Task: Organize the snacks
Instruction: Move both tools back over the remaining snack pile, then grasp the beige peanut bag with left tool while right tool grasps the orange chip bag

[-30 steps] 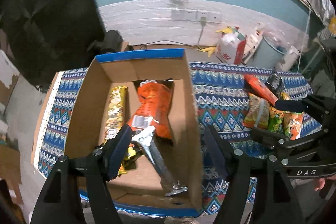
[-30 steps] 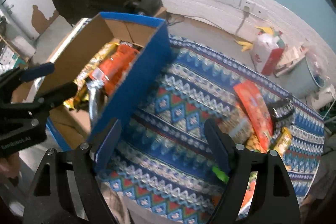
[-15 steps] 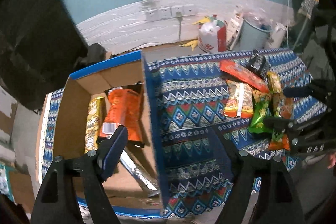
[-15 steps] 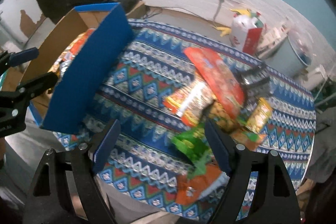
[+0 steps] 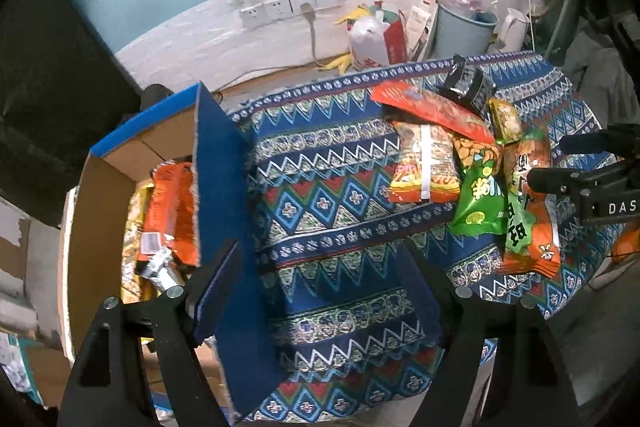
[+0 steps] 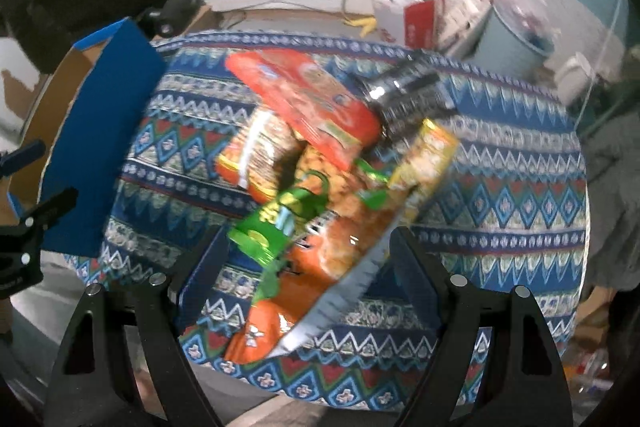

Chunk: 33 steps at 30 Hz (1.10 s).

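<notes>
Both tongs spread: snack pile [image 6: 320,187] btwn right tongs [image 6: 304,267], left tongs [image 5: 320,279] beside box [image 5: 216,163].

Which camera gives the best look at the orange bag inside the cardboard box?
The left wrist view. It looks into the cardboard box and shows the orange bag lying inside. In the right wrist view the box's blue wall hides its contents, so the bag is not visible.

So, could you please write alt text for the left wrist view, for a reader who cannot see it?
Open left gripper hovers over a patterned tablecloth, holding nothing. A cardboard box at left holds an orange snack bag; loose snack packets lie piled at right, near the right gripper.
</notes>
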### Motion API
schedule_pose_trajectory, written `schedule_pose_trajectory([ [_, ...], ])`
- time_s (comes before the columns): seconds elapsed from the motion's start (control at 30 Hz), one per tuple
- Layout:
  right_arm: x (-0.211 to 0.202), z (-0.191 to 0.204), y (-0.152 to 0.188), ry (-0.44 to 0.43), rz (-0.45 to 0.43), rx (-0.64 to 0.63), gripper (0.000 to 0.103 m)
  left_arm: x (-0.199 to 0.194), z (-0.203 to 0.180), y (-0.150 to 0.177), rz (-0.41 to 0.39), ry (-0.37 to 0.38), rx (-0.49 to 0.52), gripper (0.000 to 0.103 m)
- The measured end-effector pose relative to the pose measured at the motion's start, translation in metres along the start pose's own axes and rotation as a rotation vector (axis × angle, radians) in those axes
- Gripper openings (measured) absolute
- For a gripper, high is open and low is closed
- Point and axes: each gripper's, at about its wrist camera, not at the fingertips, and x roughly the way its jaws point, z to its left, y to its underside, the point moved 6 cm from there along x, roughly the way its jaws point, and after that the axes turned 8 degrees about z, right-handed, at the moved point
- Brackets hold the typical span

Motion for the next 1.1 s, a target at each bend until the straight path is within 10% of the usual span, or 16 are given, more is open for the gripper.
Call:
schedule_pose_trajectory([
  [0.67,0.073,-0.016,0.014,0.006,0.143,0.087,0.080,0.027,-0.024,-0.005,0.059,-0.022,0.041,0.080],
  [0.87,0.059,-0.013,0.019,-0.001,0.131,-0.022,0.049,0.031,-0.028,-0.014,0.070,0.014,0.020,0.080],
  [1.1,0.021,-0.039,0.011,0.042,0.036,-0.049,0.046,0.043,-0.037,-0.034,0.100,0.060,0.015,0.080],
])
